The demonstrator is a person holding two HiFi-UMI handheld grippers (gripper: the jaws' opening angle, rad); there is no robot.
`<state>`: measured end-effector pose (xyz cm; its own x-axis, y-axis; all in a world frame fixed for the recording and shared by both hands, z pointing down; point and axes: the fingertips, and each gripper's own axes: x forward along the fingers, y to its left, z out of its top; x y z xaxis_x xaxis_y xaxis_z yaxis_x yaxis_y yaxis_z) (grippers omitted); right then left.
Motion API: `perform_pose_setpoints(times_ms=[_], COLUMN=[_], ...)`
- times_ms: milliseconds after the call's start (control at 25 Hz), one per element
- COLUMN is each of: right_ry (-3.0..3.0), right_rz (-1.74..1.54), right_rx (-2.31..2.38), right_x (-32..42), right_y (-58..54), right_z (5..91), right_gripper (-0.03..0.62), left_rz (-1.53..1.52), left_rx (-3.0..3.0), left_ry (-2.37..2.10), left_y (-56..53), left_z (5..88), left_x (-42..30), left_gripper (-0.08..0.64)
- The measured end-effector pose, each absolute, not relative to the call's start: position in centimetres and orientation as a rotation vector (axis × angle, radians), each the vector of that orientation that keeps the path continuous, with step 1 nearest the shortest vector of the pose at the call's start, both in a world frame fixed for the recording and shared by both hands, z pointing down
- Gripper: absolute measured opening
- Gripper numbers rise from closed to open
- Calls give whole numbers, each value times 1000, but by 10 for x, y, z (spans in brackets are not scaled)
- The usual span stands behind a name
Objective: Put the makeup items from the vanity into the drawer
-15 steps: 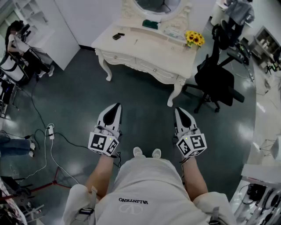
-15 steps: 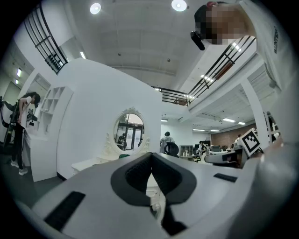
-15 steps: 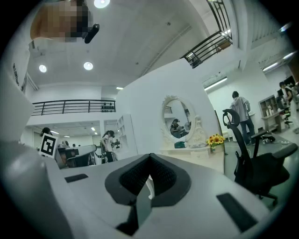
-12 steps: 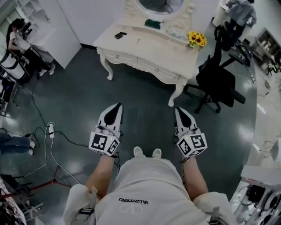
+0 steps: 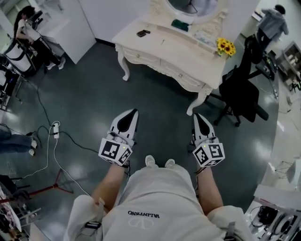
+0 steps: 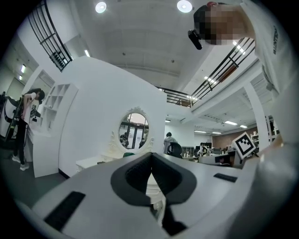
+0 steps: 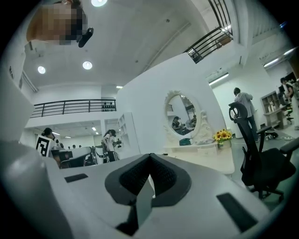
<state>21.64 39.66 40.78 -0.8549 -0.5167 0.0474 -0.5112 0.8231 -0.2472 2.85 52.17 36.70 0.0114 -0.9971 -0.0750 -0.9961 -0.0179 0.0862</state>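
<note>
A cream vanity point(image 5: 188, 54) with an oval mirror point(image 5: 192, 5) stands across the dark floor, well ahead of me. On its top lie a dark flat item point(image 5: 141, 33), a thin stick-like item point(image 5: 162, 42) and a green item point(image 5: 179, 25) by the mirror. Its front drawers point(image 5: 141, 55) are closed. My left gripper point(image 5: 132, 112) and right gripper point(image 5: 197, 116) hang over the floor, far short of the vanity, both shut with nothing between the jaws. The vanity point(image 7: 205, 156) and mirror point(image 7: 183, 115) also show in the right gripper view, and the mirror point(image 6: 133, 131) in the left gripper view.
A vase of yellow flowers point(image 5: 225, 46) stands at the vanity's right end. A black office chair point(image 5: 241, 96) is beside its right leg. Cables and a power strip point(image 5: 54, 129) lie on the floor at left. People stand at far left point(image 5: 27, 29) and far right point(image 5: 273, 20).
The whole view has shifted: the vanity and chair sit further right and slightly nearer than before. Both grippers stay shut and keep the same pose before me.
</note>
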Motion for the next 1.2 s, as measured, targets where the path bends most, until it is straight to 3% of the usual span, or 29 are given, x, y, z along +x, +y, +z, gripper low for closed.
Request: perform_pose_setpoints(times_ms=[680,1200], right_ry=[3034,3053], right_rz=[-364,-369], right_rx=[-752,-582], right_x=[142,73], right_y=[371,245], right_z=[413,411], right_gripper=[11,11], left_rz=[-193,-130], left_rx=[2166,2133], left_ry=[-2169,-2216], left_y=[499,369], left_z=[397,392], left_x=[-17,-55], left_gripper=[-2,-2])
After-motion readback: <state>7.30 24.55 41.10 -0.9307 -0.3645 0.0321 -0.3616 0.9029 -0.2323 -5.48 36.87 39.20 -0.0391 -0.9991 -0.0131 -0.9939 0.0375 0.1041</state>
